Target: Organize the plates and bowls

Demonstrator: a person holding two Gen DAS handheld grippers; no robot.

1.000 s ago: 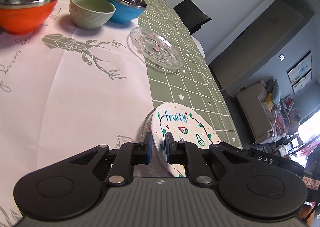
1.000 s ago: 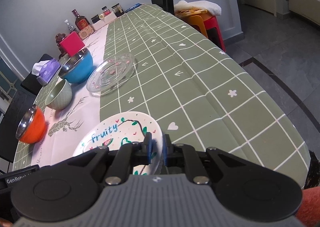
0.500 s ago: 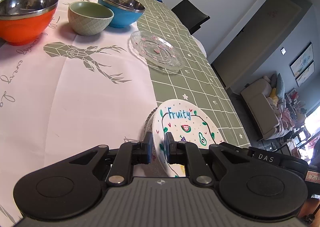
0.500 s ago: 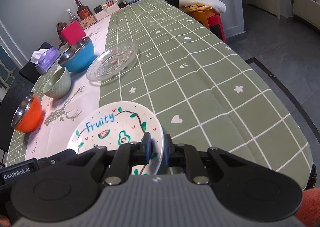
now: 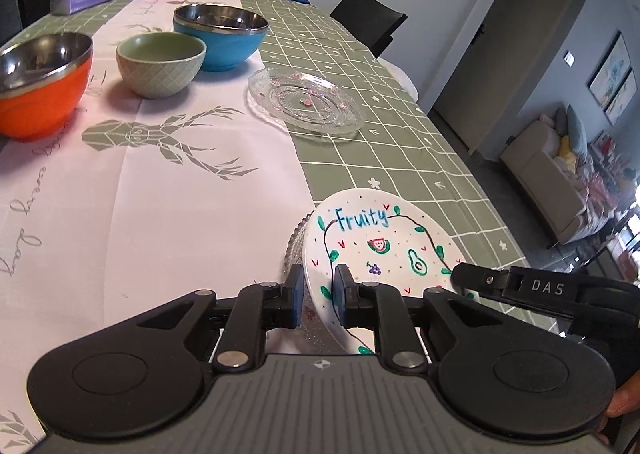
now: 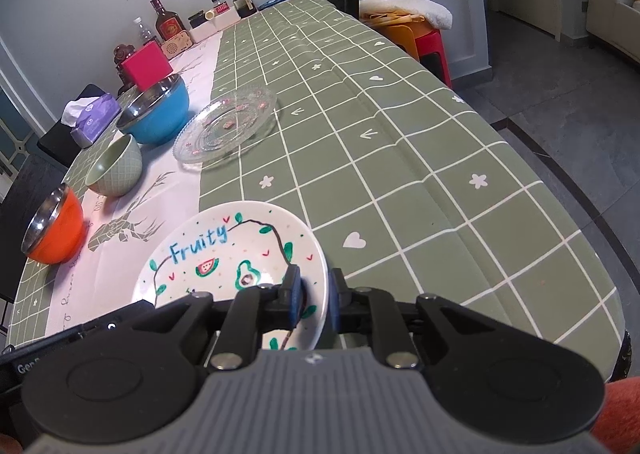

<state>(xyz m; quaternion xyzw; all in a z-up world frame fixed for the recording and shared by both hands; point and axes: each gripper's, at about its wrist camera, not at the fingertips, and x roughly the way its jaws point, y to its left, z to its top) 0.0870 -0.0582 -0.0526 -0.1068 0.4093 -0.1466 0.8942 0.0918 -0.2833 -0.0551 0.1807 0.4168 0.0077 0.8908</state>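
White "Fruity" plate (image 5: 376, 242) sits atop a glass plate (image 5: 296, 246) at the desk (image 6: 400, 182) edge — your right gripper (image 6: 314, 290) pinches its rim, your left gripper (image 5: 317, 288) is opening — stack placed, releasing seems next.

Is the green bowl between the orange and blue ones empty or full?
Empty. In the left wrist view the green bowl shows a bare, smooth green inside with nothing in it, standing upright on the white runner.
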